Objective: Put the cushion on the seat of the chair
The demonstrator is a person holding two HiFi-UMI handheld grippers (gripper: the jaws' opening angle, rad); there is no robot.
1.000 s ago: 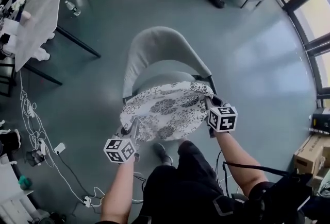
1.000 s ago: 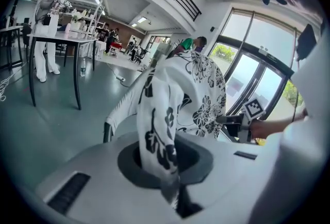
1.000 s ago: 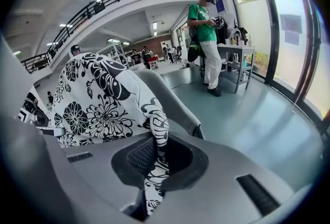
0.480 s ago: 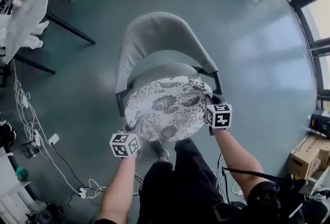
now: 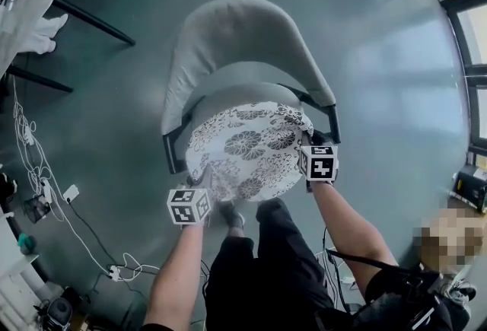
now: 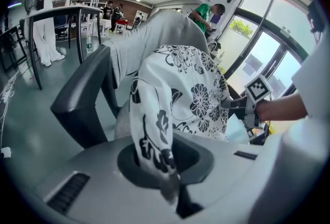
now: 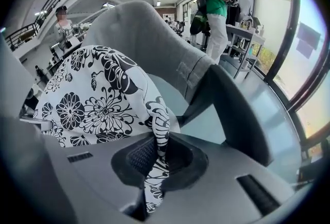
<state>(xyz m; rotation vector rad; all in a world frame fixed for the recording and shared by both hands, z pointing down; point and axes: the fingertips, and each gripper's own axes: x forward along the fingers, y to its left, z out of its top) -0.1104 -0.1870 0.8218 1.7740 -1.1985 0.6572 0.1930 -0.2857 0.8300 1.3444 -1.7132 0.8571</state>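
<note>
A white cushion (image 5: 247, 151) with black flowers lies spread over the front of the grey chair's seat (image 5: 245, 92). The curved backrest (image 5: 228, 29) stands behind it. My left gripper (image 5: 204, 185) is shut on the cushion's near left edge. In the left gripper view the fabric (image 6: 154, 130) is pinched between the jaws beside the dark armrest (image 6: 85, 97). My right gripper (image 5: 306, 147) is shut on the right edge. The right gripper view shows a fold of cloth (image 7: 157, 156) clamped in the jaws, with the backrest (image 7: 139, 32) beyond.
My own legs (image 5: 251, 268) stand just before the chair. A table (image 5: 27, 10) with black legs is at the upper left, with cables (image 5: 46, 192) and a power strip on the floor below it. A person in green (image 7: 216, 6) stands by desks behind the chair.
Both grippers have come down with the cushion in them. The cushion has sunk from hanging above the seat to lying flatter over it.
</note>
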